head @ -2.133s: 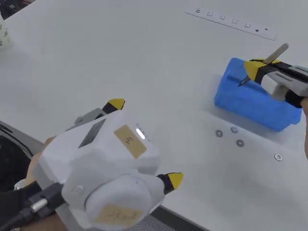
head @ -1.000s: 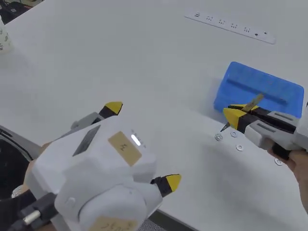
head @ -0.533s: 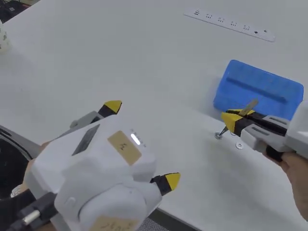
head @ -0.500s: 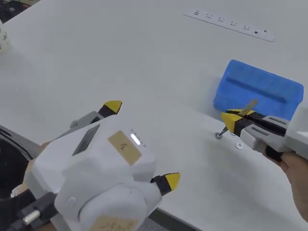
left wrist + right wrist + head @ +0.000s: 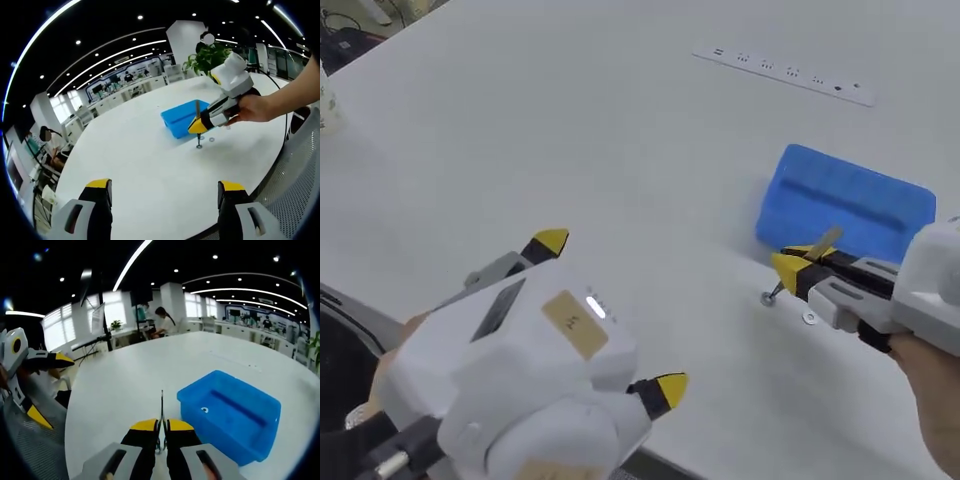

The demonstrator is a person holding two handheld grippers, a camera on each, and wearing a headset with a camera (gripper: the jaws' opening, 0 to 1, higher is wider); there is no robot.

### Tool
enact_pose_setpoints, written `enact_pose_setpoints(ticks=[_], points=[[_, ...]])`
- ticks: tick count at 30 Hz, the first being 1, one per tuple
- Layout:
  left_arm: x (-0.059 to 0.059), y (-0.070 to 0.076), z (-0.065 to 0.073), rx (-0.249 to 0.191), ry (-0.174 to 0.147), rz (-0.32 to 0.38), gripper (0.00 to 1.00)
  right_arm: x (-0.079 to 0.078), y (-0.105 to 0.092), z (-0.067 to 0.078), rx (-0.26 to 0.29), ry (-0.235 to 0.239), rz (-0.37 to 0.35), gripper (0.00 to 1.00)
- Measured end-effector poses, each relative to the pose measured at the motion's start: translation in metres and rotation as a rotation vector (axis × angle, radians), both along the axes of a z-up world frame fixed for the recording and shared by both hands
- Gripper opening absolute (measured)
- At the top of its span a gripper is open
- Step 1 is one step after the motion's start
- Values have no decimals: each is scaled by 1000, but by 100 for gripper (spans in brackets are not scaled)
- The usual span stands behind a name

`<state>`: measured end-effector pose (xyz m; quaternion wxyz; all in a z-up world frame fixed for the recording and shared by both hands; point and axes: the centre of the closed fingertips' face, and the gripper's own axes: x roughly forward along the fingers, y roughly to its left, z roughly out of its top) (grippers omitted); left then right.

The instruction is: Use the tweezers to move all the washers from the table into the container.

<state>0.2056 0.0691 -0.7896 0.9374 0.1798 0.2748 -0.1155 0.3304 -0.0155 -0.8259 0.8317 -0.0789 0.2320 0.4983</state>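
Tweezers (image 5: 825,241) tip-down on a washer (image 5: 767,298) just beside the blue container (image 5: 850,195)

My right tool (image 5: 788,268) is pressed together on the tweezers, whose tips meet the washer lying flat on the counter (image 5: 620,150); I can't tell whether it is pinched yet. Another washer (image 5: 809,318) lies near. They look thin, light, hard and slippery, so I'd grip across the ring, one tip through the hole. My left tool (image 5: 608,314) hovers spread, holding nothing.

The white table (image 5: 570,130) bears a blue container (image 5: 845,200), washers (image 5: 809,318) just beside it, and a power strip (image 5: 782,74).
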Motion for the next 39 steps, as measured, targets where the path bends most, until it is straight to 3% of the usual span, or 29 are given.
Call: enact_pose_setpoints(ticks=[9, 21, 39], points=[[1, 3, 1, 10, -6, 10, 90, -7, 1, 10, 9, 11, 17, 2], [1, 2, 1, 7, -7, 8, 91, 0, -2, 43, 111, 43, -22, 2], [1, 1, -3, 15, 7, 1, 91, 25, -4, 74, 77, -68, -3, 2]])
